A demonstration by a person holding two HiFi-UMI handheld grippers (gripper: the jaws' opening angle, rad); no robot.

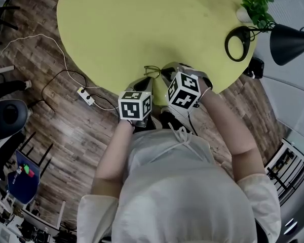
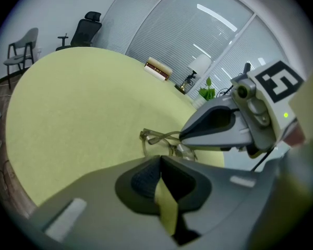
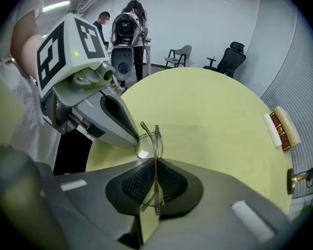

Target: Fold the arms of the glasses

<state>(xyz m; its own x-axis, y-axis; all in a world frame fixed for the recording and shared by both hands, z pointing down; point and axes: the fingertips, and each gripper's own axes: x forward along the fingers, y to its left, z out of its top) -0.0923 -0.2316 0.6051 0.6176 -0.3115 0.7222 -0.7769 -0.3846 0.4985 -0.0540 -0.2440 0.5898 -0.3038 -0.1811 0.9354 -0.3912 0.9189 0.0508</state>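
At the table's (image 1: 142,29) six o'clock edge, the right gripper (image 3: 155,166) is clamped on the glasses (image 3: 156,138), which stand on edge between its pads. The left gripper (image 2: 159,160), at their ten o'clock, has its jaws together and empty, its tip just beside a lens.

**No words, numbers or brand names can be read in any view.**
The only marks like signs are the black-and-white square markers on the cube (image 1: 135,105) of the left gripper (image 2: 160,158), near the centre of the head view, and on the cube (image 1: 184,90) of the right gripper (image 3: 155,159), beside it. They are block patterns, not letters or digits. The brown and white box (image 3: 279,130) at the right of the right gripper view may carry print, but it is too small to tell.
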